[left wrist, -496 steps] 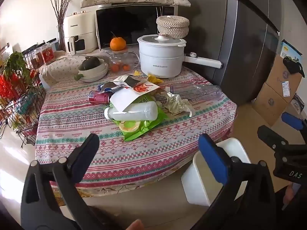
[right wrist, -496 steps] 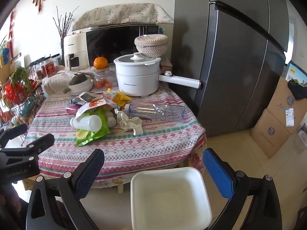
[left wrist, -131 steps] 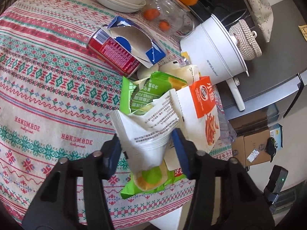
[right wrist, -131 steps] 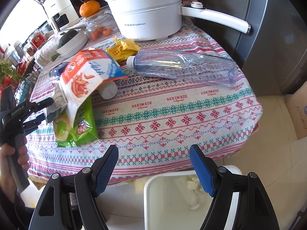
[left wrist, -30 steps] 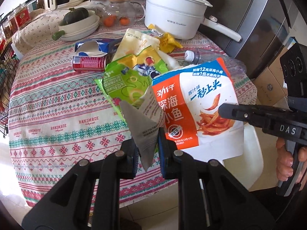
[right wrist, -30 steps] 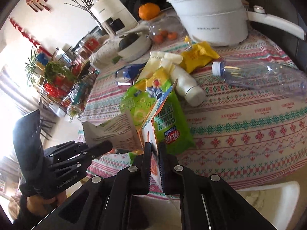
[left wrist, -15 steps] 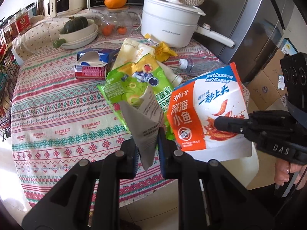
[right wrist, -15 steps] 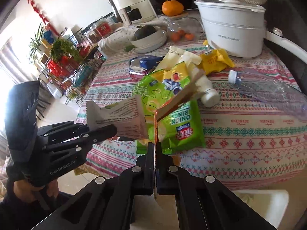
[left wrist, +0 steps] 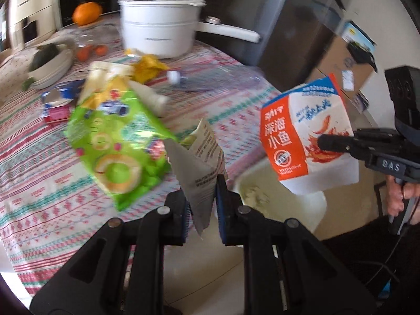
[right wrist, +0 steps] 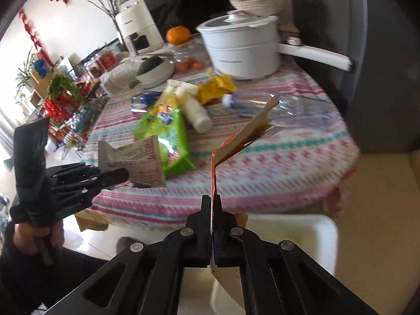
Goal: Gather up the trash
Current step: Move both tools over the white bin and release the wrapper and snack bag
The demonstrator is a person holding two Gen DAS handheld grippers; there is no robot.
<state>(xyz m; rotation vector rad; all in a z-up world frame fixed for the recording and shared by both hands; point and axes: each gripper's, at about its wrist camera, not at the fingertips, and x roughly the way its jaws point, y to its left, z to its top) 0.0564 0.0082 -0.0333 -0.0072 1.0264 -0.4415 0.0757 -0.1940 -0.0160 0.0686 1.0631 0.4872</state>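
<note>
Left gripper (left wrist: 203, 204): pinching printed grey wrapper (left wrist: 202, 168), beside the bin (left wrist: 312, 204).
Right gripper (right wrist: 212, 210): pressed together on orange snack bag (left wrist: 302, 131), above the bin.

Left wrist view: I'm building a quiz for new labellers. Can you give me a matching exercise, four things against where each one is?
Things:
1. orange snack bag
2. grey printed wrapper
3. green snack bag
4. white pot

Places:
A. lying on the tablecloth near its front edge
B. pinched in the left gripper
C. standing at the back of the table
D. held up by the right gripper, over the white bin

Pairs: 1-D, 2-B, 3-A, 4-C
</note>
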